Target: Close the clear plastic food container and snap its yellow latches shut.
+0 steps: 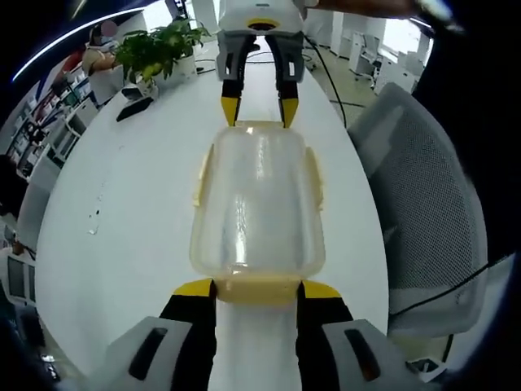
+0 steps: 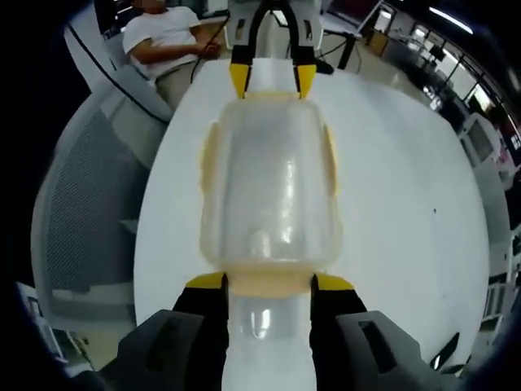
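Clear plastic, faintly frosted, makes up the food container (image 1: 257, 204), which lies on the white worktop (image 1: 138, 212) with its lid on. It sits lengthwise between the two tongs, each at one short end. Pale yellow latches run along its sides: in the left gripper view one long-side latch (image 1: 201, 175) shows on the left edge and another on the right, and the near end latch (image 1: 257, 288) lies between the tips of the left tongs (image 1: 257, 290). Those jaws stand spread wider than the latch, their yellow tips just beside its two corners; whether they touch it I cannot tell.

From the right gripper view the same container (image 2: 269, 195) reaches away from the right tongs (image 2: 269, 283), whose jaws are likewise parted, one yellow tip at each corner of the near end latch (image 2: 269, 281). At the far end the other tongs come down onto the container's rim, jaws apart.

Around it, the worktop (image 2: 407, 204) is rounded at its edge. A grey mesh chair (image 1: 423, 195) stands beside it, a potted plant (image 1: 159, 49) sits near the far edge, and a seated person in a white shirt (image 2: 167, 41) is beyond the worktop.
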Tool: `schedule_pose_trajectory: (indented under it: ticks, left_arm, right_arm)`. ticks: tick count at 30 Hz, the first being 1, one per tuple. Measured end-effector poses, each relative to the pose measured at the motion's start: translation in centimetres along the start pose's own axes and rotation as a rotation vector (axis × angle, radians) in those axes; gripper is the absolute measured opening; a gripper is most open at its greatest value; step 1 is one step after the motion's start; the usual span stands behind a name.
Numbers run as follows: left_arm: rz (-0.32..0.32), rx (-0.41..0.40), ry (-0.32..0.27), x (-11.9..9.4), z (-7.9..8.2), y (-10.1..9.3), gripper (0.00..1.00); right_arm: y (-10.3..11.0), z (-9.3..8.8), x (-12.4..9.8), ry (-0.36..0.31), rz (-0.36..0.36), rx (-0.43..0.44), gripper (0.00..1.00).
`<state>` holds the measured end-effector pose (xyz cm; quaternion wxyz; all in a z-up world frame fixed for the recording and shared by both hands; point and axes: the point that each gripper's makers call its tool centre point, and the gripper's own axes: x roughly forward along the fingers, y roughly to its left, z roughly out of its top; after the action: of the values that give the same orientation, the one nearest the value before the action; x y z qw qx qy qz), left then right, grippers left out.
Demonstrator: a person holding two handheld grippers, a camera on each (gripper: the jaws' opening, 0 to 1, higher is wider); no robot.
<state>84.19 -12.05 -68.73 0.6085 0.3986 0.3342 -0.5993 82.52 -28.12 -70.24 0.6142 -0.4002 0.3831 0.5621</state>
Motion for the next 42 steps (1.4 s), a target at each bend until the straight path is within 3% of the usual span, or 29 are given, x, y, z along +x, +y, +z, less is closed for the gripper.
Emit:
schedule_pose_trajectory:
  ticks: [42]
  left_arm:
    - [0.001, 0.001, -0.043, 4.4, 6.9, 1.6, 0.32]
  right_arm:
    - [-1.7, -7.6, -2.8, 0.053, -0.009, 0.002, 0.35]
